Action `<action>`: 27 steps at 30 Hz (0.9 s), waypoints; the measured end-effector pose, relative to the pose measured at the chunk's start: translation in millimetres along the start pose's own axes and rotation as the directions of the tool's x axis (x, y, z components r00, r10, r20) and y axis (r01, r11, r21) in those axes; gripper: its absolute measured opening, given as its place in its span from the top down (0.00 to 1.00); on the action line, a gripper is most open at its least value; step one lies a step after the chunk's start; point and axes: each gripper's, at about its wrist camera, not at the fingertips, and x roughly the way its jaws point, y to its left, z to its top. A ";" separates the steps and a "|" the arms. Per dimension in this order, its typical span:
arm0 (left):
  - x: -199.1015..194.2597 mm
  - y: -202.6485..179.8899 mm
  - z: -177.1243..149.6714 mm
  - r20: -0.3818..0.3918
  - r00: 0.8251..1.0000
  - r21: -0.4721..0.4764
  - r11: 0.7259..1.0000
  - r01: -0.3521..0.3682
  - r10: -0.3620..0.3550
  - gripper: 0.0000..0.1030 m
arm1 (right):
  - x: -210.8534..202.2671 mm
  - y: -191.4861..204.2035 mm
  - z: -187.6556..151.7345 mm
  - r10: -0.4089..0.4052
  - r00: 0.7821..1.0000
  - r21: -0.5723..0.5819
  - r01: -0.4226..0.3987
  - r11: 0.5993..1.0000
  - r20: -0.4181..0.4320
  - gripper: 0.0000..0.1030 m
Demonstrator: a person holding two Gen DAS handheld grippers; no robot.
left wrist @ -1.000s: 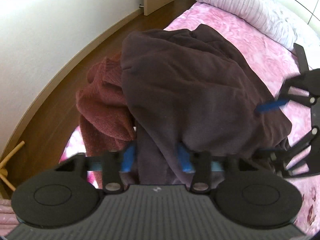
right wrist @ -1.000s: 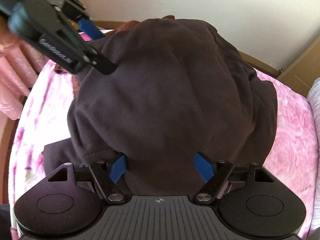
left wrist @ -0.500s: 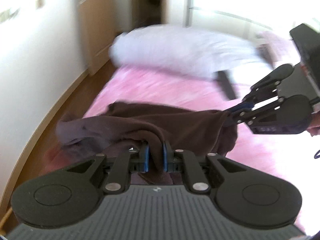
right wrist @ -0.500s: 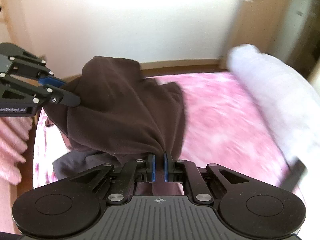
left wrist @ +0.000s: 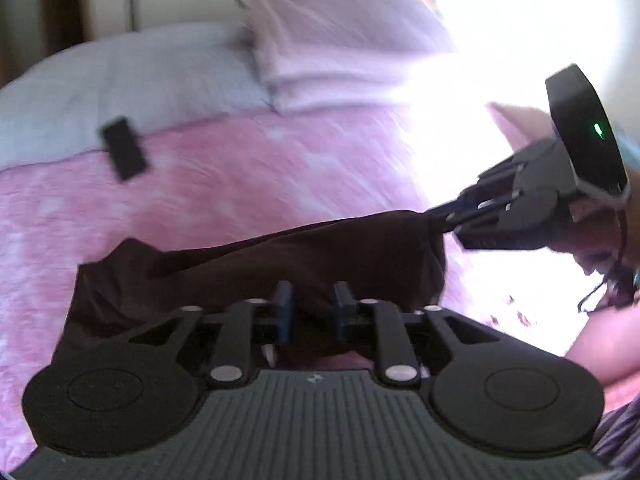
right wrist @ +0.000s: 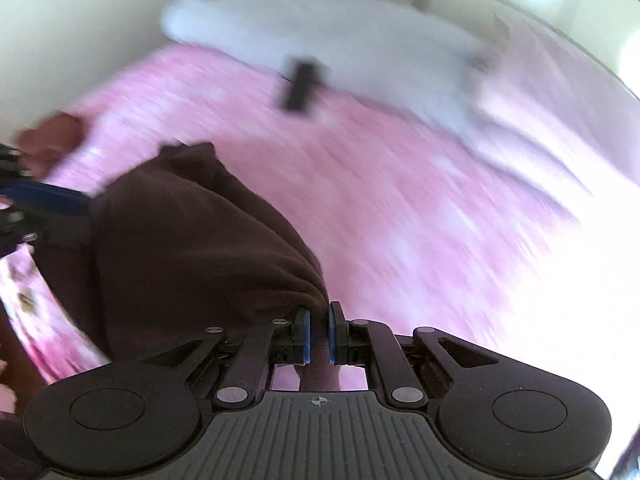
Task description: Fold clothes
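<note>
A dark brown garment [left wrist: 280, 256] hangs stretched between my two grippers above the pink bedspread [left wrist: 240, 184]. My left gripper [left wrist: 311, 308] has a bunch of the cloth between its blue pads; its jaws are opening and stand visibly apart. In the left wrist view my right gripper [left wrist: 440, 216] pinches the garment's far corner at the right. In the right wrist view the right gripper [right wrist: 318, 332] is shut on a thin edge of the garment [right wrist: 192, 248]. The left gripper [right wrist: 80, 200] meets the cloth at the left edge. Both views are motion-blurred.
A grey-white pillow [left wrist: 120, 92] and a pink pillow [left wrist: 340, 48] lie at the head of the bed. A small flat black object [left wrist: 122, 154] rests by the pillow. A reddish garment [right wrist: 52, 140] lies at the bed's left edge. A hand [left wrist: 600, 344] shows at the lower right.
Both grippers closed on the brown garment at the pile, lifted it and swung it over the bed's pink middle. The left jaws have since widened; the right stays pinched.
</note>
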 end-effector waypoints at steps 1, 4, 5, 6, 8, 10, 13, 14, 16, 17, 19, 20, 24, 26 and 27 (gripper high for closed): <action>4.8 -5.6 -2.1 -0.018 1.000 0.019 1.000 -0.001 0.001 0.58 | -1.5 -9.6 -10.7 -0.024 0.999 0.025 0.024 0.999 -0.033 0.94; 11.5 -7.0 -24.6 -0.082 0.996 0.057 0.998 -0.032 0.037 0.49 | -2.7 -29.1 -32.3 -0.055 0.995 0.056 0.060 0.997 -0.084 0.90; 13.7 -1.4 -35.4 -0.108 0.993 0.067 0.996 -0.051 0.058 0.47 | -4.5 -29.7 -37.6 -0.049 0.995 0.062 0.054 0.997 -0.085 0.67; 15.9 5.2 -46.7 -0.134 0.988 0.076 0.995 -0.070 0.080 0.43 | -7.4 -26.8 -42.6 -0.038 0.996 0.066 0.043 0.997 -0.080 0.36; 28.3 26.3 -60.9 -0.184 0.975 0.103 0.989 -0.109 0.127 0.41 | -10.1 -15.4 -46.3 -0.004 0.999 0.067 0.008 0.998 -0.052 0.22; 37.8 50.6 -74.0 -0.222 0.960 0.134 0.980 -0.144 0.171 0.39 | -5.4 6.1 -48.6 0.041 0.998 0.029 -0.039 0.999 -0.054 0.22; 53.8 86.2 -84.8 -0.246 0.943 0.192 0.965 -0.181 0.226 0.36 | 14.7 37.3 -46.7 0.077 0.995 -0.082 -0.082 0.993 -0.063 0.22; 59.9 98.0 -87.9 -0.251 0.936 0.214 0.957 -0.193 0.245 0.36 | 29.2 48.6 -43.2 0.080 0.995 -0.124 -0.088 0.988 -0.065 0.22; 76.2 119.2 -87.0 -0.236 0.931 0.276 0.938 -0.211 0.279 0.36 | 60.1 68.2 -37.4 0.081 0.994 -0.201 -0.094 0.975 -0.072 0.22; 83.1 128.1 -84.6 -0.219 0.931 0.309 0.926 -0.219 0.293 0.36 | 74.6 74.2 -33.4 0.080 0.994 -0.231 -0.094 0.968 -0.072 0.22; 97.0 145.8 -79.7 -0.185 0.929 0.374 0.898 -0.234 0.319 0.34 | 102.9 85.1 -26.2 0.075 0.994 -0.286 -0.094 0.954 -0.074 0.22; 102.1 151.1 -75.7 -0.170 0.932 0.398 0.887 -0.233 0.321 0.34 | 117.1 88.7 -24.4 0.072 0.994 -0.304 -0.092 0.948 -0.078 0.22; 122.7 169.6 -58.8 -0.114 0.942 0.493 0.842 -0.221 0.314 0.32 | 169.4 93.7 -15.2 0.101 0.985 -0.347 -0.145 0.927 -0.141 0.68; 129.4 175.6 -50.4 -0.099 0.945 0.522 0.825 -0.217 0.311 0.32 | 163.3 82.7 -7.6 0.125 0.981 -0.315 -0.167 0.934 -0.150 1.00; 132.6 178.4 -46.1 -0.092 0.946 0.535 0.817 -0.216 0.310 0.32 | 152.5 75.2 -4.0 0.111 0.985 -0.299 -0.146 0.943 -0.130 1.00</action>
